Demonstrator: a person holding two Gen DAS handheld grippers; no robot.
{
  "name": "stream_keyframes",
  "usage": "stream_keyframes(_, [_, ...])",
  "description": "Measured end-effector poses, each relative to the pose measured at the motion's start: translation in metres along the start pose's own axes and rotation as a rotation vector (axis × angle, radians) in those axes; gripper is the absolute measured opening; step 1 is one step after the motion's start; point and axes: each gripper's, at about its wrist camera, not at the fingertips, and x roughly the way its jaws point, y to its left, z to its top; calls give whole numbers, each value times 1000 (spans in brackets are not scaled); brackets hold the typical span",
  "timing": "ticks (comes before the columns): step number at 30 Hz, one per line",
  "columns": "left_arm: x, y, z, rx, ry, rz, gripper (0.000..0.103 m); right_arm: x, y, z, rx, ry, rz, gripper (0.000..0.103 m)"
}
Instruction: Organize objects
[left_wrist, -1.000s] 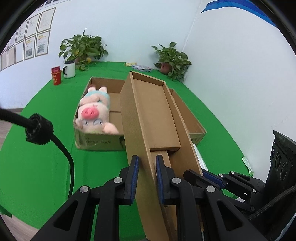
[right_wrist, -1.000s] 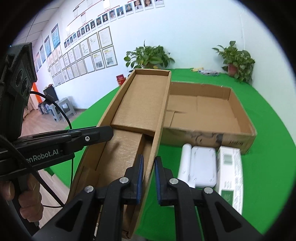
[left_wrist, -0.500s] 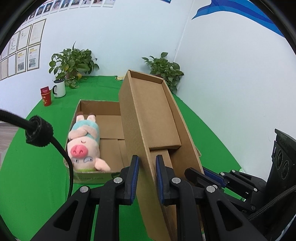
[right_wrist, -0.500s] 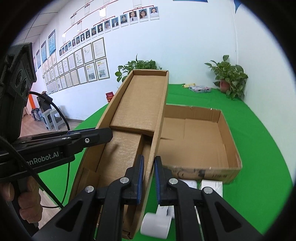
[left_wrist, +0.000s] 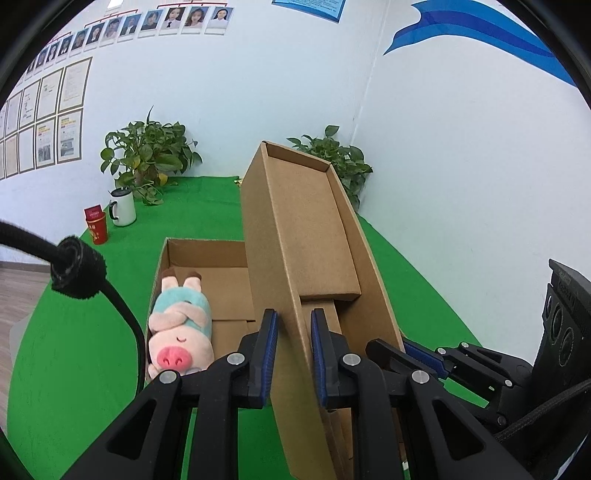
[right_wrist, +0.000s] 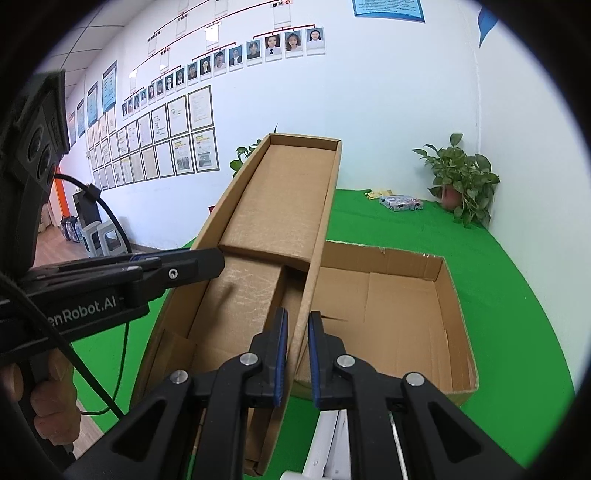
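Left wrist view: the left tongs (left_wrist: 291, 350) sit at lower centre, clamped narrow on the left side wall of one long cardboard lid (left_wrist: 306, 229), which is tilted up from bottom centre toward the upper middle of the frame. The right tongs (left_wrist: 413, 356) show at lower right, gripping the lid's opposite wall. Behind the lid, one open cardboard box (left_wrist: 207, 251) rests on the green counter (left_wrist: 74, 350). Inside it, at centre left of the frame, lies one plush pig (left_wrist: 181, 332), snout toward the camera. Two potted plants stand at the back: one left of centre (left_wrist: 147, 155), one behind the lid's far end (left_wrist: 343, 162). At mid left are one white mug (left_wrist: 123, 207) and, just beside it, one red can (left_wrist: 96, 225). One black cable (left_wrist: 110, 295) crosses the left side.

In the right wrist view the right tongs (right_wrist: 295, 354) pinch the lid's right wall (right_wrist: 317, 236) at lower centre, and the left tongs (right_wrist: 177, 271) reach in from the left, held by one hand (right_wrist: 48, 398) at lower left. The box's right half (right_wrist: 391, 314) is bare of contents here. A white object (right_wrist: 325, 443) shows partly at the bottom edge; what it is cannot be told. A small pile of packets (right_wrist: 400, 202) lies near the right-hand plant (right_wrist: 461, 177).
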Motion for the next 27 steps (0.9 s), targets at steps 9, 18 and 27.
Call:
stream_keyframes(9, [41,10,41,-2,7,8,14,22,-11,22,-2,-6,-16,10])
stream_keyframes(18, [103,27,63,-11,44,28,14,54,-25,32,-6,13,-16,9])
stream_keyframes(27, [165,56,70,-48,96,60,12,89,-36,36,31,67,-3,9])
